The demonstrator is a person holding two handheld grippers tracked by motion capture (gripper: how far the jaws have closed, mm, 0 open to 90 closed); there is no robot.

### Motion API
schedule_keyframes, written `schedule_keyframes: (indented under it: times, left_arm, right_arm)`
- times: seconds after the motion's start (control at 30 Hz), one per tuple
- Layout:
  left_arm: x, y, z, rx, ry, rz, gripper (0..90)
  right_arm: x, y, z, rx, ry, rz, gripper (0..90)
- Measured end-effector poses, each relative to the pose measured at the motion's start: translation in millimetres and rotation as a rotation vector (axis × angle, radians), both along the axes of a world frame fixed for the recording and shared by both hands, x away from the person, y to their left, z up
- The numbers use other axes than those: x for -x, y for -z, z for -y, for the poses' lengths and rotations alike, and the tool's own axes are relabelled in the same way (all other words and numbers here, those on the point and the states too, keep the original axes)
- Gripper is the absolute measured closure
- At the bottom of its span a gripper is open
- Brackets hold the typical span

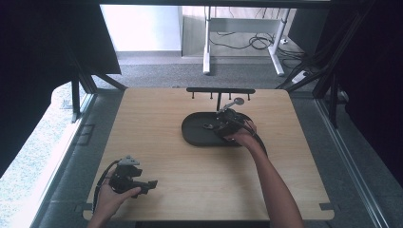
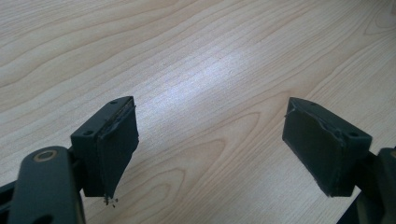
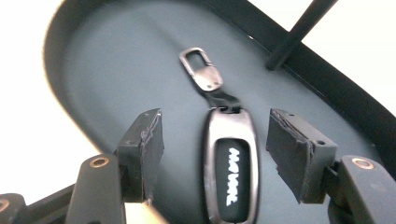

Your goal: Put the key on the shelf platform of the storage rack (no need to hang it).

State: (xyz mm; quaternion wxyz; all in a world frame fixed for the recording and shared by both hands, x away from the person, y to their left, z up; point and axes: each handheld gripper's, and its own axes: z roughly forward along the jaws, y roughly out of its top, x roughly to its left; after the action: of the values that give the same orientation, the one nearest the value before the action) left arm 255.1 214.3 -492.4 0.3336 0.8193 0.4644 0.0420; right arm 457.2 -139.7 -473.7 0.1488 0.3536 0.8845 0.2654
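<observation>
Key fob lying free in the dark tray, both my grippers gaping.

Nearest me, my left gripper [image 1: 151, 184] is resting low over the bare wooden table [image 1: 161, 142] by its front left corner, jaws spread wide with nothing but wood grain between them. Further out, my right gripper [image 1: 215, 127] is hovering over the oval black tray [image 1: 192, 135] past the table's middle, its jaws parted and not touching anything. Between those pads the black key fob [image 3: 229, 170] is lying flat on the tray floor, clear of both pads, white lettering up, its short strap and metal clip [image 3: 201, 69] pointing away from me. Beyond that, a thin black post [image 3: 299, 32] is rising from the tray's far rim.
</observation>
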Motion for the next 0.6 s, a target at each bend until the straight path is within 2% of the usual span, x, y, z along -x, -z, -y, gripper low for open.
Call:
schedule_keyframes:
  times: [0.07, 0.1, 0.23, 0.3, 0.37, 0.43, 0.47, 0.6]
  left_arm:
    - [-0.1, 0.2, 0.2, 0.000, 0.001, -0.001, 18.5]
    - [-0.2, 0.4, 0.5, -0.003, 0.002, -0.004, 18.5]
    - [-0.3, 1.0, 1.4, -0.001, 0.002, -0.003, 18.5]
    - [-0.2, 1.1, 2.0, -0.003, 0.004, -0.004, 18.5]
    - [-0.1, 1.1, 2.4, -0.004, 0.005, -0.004, 18.5]
    - [0.1, 1.0, 3.0, -0.006, 0.006, -0.003, 18.5]
    - [0.1, 1.0, 3.0, -0.006, 0.006, -0.003, 18.5]
    - [0.1, 1.5, 3.7, -0.006, 0.008, -0.002, 18.5]
  right_arm:
    - [2.8, -1.4, 0.3, -0.005, -0.005, 0.002, 36.7]
    - [11.8, -5.3, 1.4, -0.018, -0.023, 0.007, 36.8]
    - [22.4, -9.3, 2.8, -0.028, -0.043, 0.015, 37.2]
    - [34.7, -11.9, 5.3, -0.049, -0.060, 0.011, 36.9]
    - [37.4, -12.2, 5.9, -0.049, -0.065, 0.013, 37.1]
    - [50.2, -12.4, 10.1, -0.065, -0.070, 0.016, 37.1]
    - [50.2, -12.4, 10.1, -0.065, -0.070, 0.016, 37.1]
    - [67.1, -9.9, 15.7, -0.085, -0.081, 0.017, 36.9]
